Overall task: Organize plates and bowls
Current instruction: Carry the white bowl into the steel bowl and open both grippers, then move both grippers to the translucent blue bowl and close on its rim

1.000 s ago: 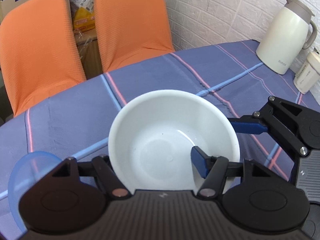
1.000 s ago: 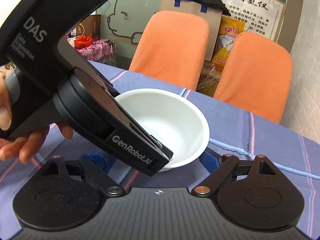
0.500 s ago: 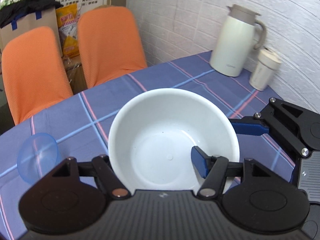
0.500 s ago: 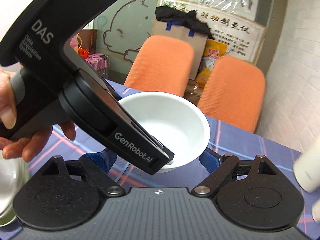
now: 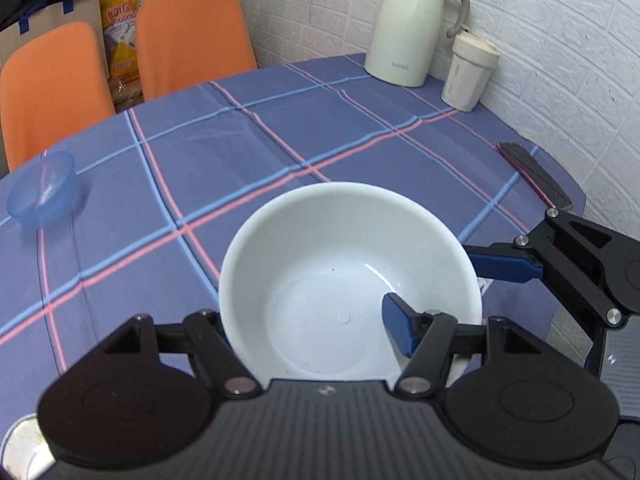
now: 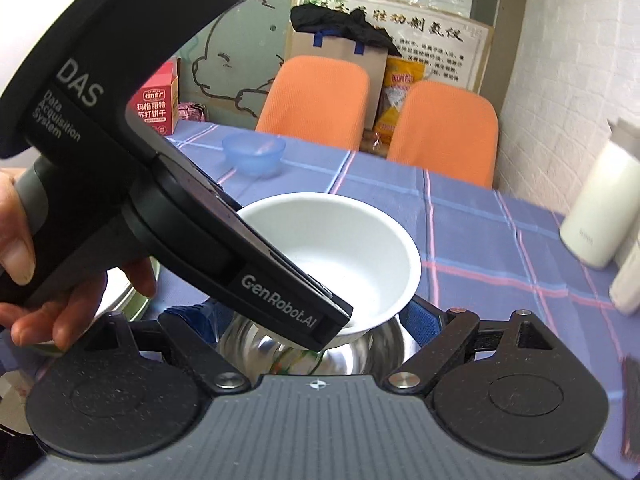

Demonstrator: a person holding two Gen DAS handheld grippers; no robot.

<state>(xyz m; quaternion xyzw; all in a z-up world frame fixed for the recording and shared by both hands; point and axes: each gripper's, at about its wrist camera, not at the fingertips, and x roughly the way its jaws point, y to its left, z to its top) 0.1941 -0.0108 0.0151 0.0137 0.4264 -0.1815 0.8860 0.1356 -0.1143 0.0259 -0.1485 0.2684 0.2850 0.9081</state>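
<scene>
The left gripper (image 5: 396, 326), clamped on the white bowl's (image 5: 348, 276) rim at 4 o'clock, has carried it over a steel bowl (image 6: 360, 352). The right gripper (image 6: 308, 320) stays spread wide, empty. Nesting looks imminent.

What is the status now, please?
Left gripper shut on white bowl rim. Right gripper open beside it. Bowl above steel bowl. Blue bowl far off, nothing blocking.

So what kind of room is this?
Probably a dining room or break room: a table with a checked cloth, orange chairs and a thermos jug by the wall.
</scene>
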